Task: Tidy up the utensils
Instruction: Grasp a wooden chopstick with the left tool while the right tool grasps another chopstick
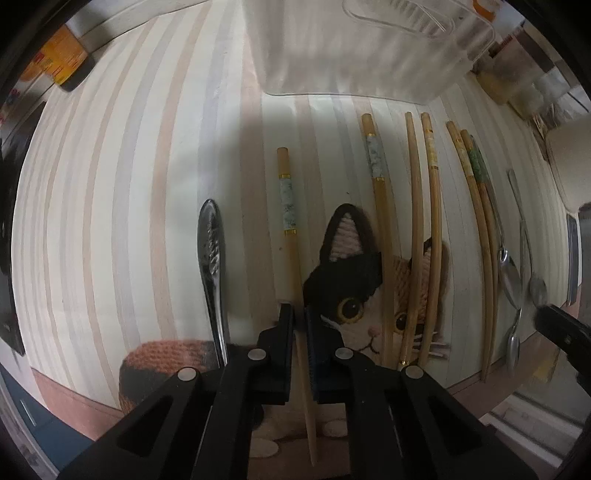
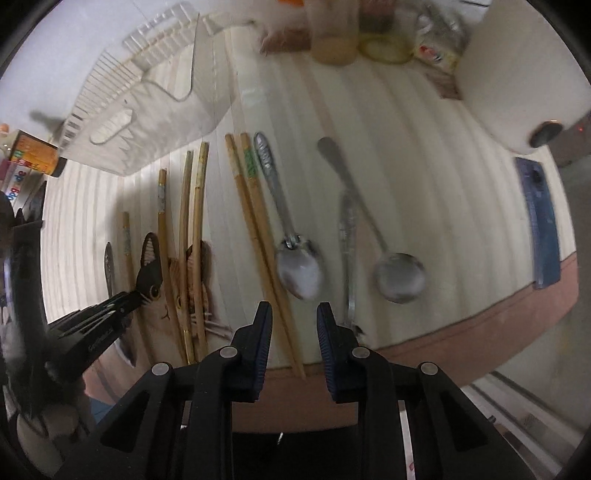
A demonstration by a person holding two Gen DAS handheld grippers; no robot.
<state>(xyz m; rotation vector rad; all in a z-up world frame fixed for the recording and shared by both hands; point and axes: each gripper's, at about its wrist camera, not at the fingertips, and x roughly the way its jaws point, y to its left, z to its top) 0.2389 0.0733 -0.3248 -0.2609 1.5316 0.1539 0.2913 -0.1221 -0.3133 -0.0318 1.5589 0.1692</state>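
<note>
My left gripper (image 1: 300,321) is shut on a wooden chopstick (image 1: 290,236) with a marbled band, near its thin end, on the cat-print mat (image 1: 110,184). A metal spoon handle (image 1: 212,258) lies just left of it. Several more chopsticks (image 1: 417,229) lie in a row to the right. My right gripper (image 2: 294,317) is open and empty above the mat's near edge, over the tips of a chopstick pair (image 2: 258,229). A spoon (image 2: 295,258), a thin metal utensil (image 2: 349,251) and a round ladle spoon (image 2: 395,273) lie ahead of it. The left gripper also shows in the right wrist view (image 2: 136,295).
A clear plastic utensil holder (image 1: 362,55) stands at the back of the mat, also in the right wrist view (image 2: 147,110). Jars and bottles (image 2: 332,33) line the back. A white appliance (image 2: 517,74) and a blue phone (image 2: 543,221) sit at the right. A box (image 1: 62,62) lies far left.
</note>
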